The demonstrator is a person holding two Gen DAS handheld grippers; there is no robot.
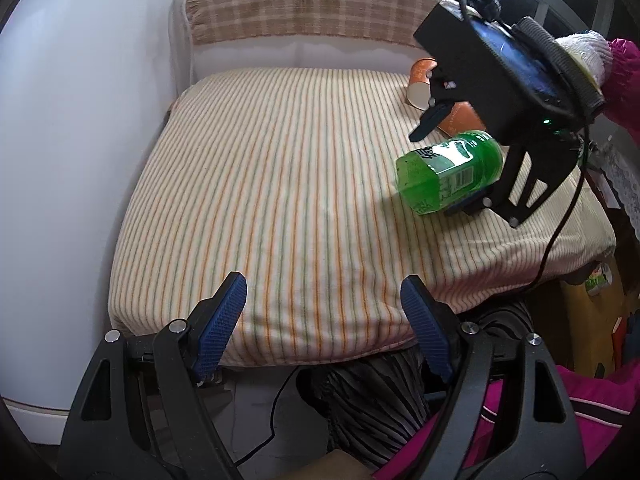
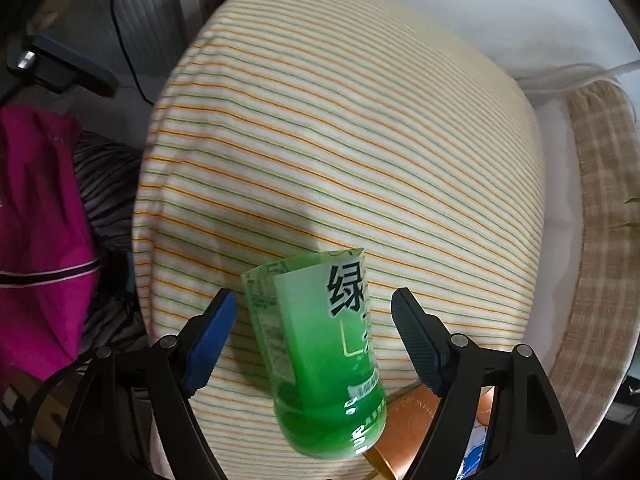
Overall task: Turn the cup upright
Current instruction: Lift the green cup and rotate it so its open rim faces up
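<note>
A translucent green cup (image 1: 450, 176), cut from a labelled bottle, lies on its side on the striped cushion (image 1: 280, 184) at the right. My right gripper (image 1: 448, 172) straddles it, jaws open, one finger on each side, neither pad touching. In the right wrist view the cup (image 2: 320, 360) lies between the blue fingertips, its open mouth pointing away from me, and my right gripper (image 2: 316, 332) is open. My left gripper (image 1: 324, 300) is open and empty over the cushion's near edge.
An orange paper cup (image 1: 420, 84) and an orange packet (image 1: 460, 120) lie behind the green cup; the packet also shows in the right wrist view (image 2: 416, 428). A white wall (image 1: 80, 160) runs along the left, and a checked cloth (image 1: 300, 12) drapes the back.
</note>
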